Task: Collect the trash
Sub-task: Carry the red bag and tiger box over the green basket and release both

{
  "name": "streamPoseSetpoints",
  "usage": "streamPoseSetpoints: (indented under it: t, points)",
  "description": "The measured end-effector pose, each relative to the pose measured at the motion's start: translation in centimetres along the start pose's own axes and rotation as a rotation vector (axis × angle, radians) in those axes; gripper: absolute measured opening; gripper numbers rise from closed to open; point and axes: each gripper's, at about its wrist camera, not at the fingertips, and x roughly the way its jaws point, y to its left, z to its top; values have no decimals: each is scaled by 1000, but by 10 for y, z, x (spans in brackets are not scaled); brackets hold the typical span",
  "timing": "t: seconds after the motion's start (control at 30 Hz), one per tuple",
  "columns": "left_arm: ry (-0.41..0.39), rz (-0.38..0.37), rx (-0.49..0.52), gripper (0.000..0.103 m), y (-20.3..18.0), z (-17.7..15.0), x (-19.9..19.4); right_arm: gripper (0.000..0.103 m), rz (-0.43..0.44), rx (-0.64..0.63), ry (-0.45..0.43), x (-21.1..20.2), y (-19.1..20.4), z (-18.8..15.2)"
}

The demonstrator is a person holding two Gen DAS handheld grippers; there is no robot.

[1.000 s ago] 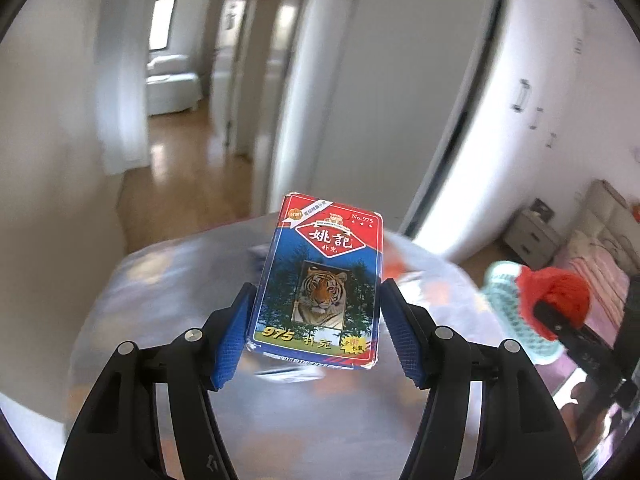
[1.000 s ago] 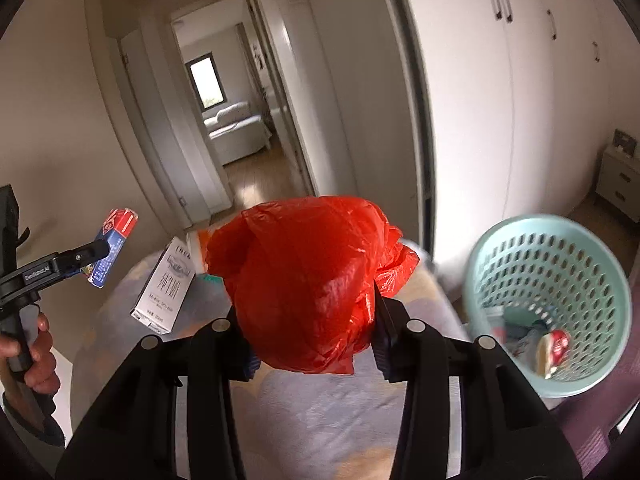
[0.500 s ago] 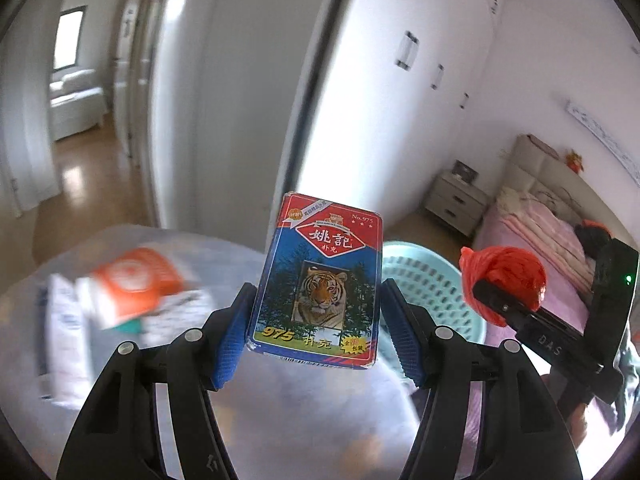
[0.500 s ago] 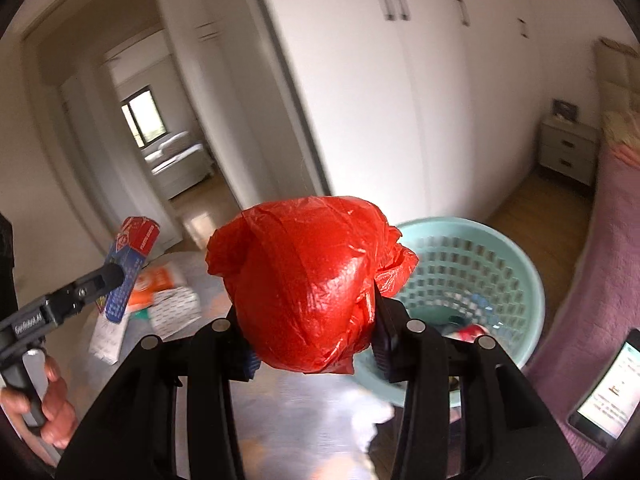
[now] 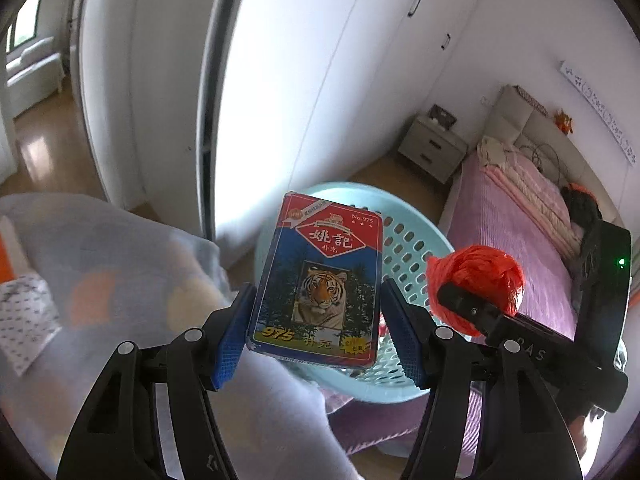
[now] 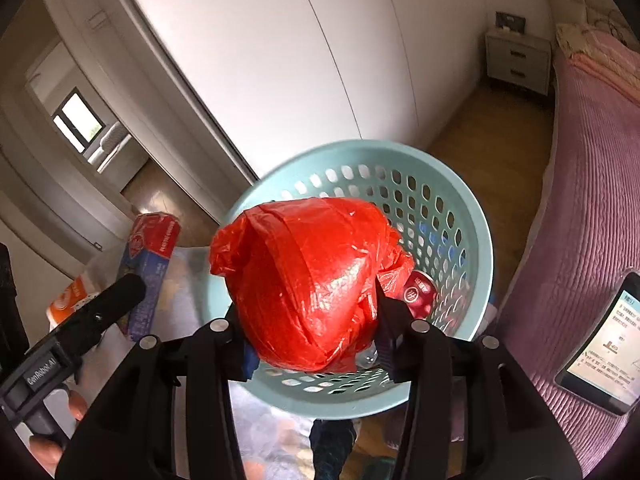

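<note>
Jaws clamped: left gripper (image 5: 318, 336) on card box (image 5: 320, 288), right gripper (image 6: 314, 344) on red bag (image 6: 308, 296).

A run of tall white wardrobe doors (image 5: 320, 60) with dark handles is being shown along the far wall. A grey two-drawer bedside cabinet (image 5: 434, 148) is being seen standing on the brown wooden floor (image 6: 492, 128), just beside a bed covered in a ribbed purple quilt (image 6: 592, 208). Daylight is being admitted through a small window (image 6: 78, 120) beyond an open doorway, where a pale sofa (image 5: 34, 66) is being shown.
</note>
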Motion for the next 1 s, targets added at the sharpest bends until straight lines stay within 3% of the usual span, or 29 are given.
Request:
streamPoseSetpoints:
  t: [0.23,0.57,0.83,0.93,1.0]
  points:
    - [4,-31,-13,69,3,-2,10,64,33,44,-12,7,-19,10]
    - [-46,-24,-25,70,8,-8,-26,64,69,31,-51,-12,-24,2]
    - [-118,13,-62,70,29,-26,-80,64,113,-36,-65,-31,15,-3]
    - [-160,8,-87,75,45,-31,-106,64,135,-82,-65,-33,39,-9]
    - [-189,47,-99,75,57,-33,-125,64,149,-108,-60,-34,53,-13]
